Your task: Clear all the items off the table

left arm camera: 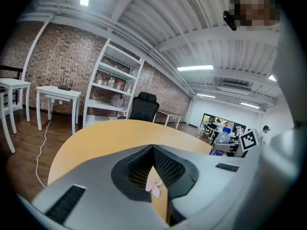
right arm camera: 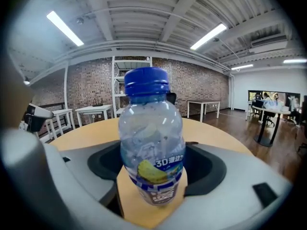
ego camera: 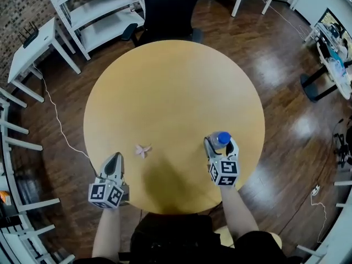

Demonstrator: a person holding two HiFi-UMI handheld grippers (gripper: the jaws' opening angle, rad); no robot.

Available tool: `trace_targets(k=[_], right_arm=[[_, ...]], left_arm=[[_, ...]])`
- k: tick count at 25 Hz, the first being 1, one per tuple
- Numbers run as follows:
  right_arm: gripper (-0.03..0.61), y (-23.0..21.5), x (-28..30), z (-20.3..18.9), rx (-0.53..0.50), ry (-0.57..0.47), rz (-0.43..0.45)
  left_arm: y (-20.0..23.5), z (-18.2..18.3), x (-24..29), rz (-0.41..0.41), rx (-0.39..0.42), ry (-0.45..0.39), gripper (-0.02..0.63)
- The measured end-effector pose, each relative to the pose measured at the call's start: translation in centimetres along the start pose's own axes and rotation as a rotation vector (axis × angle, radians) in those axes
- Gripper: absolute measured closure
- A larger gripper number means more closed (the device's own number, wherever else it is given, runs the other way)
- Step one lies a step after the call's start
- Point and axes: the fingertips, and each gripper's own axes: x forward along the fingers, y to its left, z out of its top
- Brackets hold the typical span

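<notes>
A clear plastic bottle (ego camera: 222,138) with a blue cap and a blue-and-yellow label stands upright at the front right of the round yellow table (ego camera: 176,87). My right gripper (ego camera: 221,146) is shut on the bottle (right arm camera: 152,143), one jaw on each side of its lower body. A small pink flower-shaped piece (ego camera: 143,150) lies on the table at the front left. My left gripper (ego camera: 114,158) hovers a little left of it, shut and empty. In the left gripper view the pink piece (left arm camera: 154,186) shows through the slit under the meeting jaws.
A black office chair (ego camera: 168,10) stands at the table's far side. White shelving (ego camera: 93,10) and a white desk (ego camera: 30,48) stand at the back left. A white cable (ego camera: 58,122) trails over the wooden floor on the left.
</notes>
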Motion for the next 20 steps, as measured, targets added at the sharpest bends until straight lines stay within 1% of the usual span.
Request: trace_targets(k=[4, 8, 11, 15, 16, 17, 20], right_arm=[[0.202, 0.6, 1.7, -0.4, 0.015, 0.000, 0.031], [0.202, 0.5, 1.7, -0.4, 0.038, -0.009, 0.014], [0.202, 0.9, 1.7, -0.3, 0.029, -0.017, 0.009], [0.197, 1.0, 2.0, -0.4, 0.021, 0.000, 0.007], [0.171, 1.0, 1.9, -0.3, 0.005, -0.001, 0.007], [0.163, 1.1, 1.8, -0.1, -0.009, -0.007, 0.007], [0.163, 1.1, 1.3, 0.2, -0.016, -0.018, 0.002]], left_arm=[[0.4, -0.4, 0.2, 0.038, -0.009, 0.011, 0.614], [0.8, -0.9, 0.3, 0.055, -0.015, 0.024, 0.614], [1.3, -1.2, 0.4, 0.060, -0.023, 0.034, 0.612], [1.3, -0.9, 0.9, 0.054, -0.027, 0.032, 0.614], [1.1, -0.7, 1.1, 0.045, -0.027, 0.029, 0.614], [1.0, -0.4, 1.3, 0.035, -0.028, 0.025, 0.614], [0.8, 0.6, 1.4, 0.016, -0.025, 0.004, 0.614]])
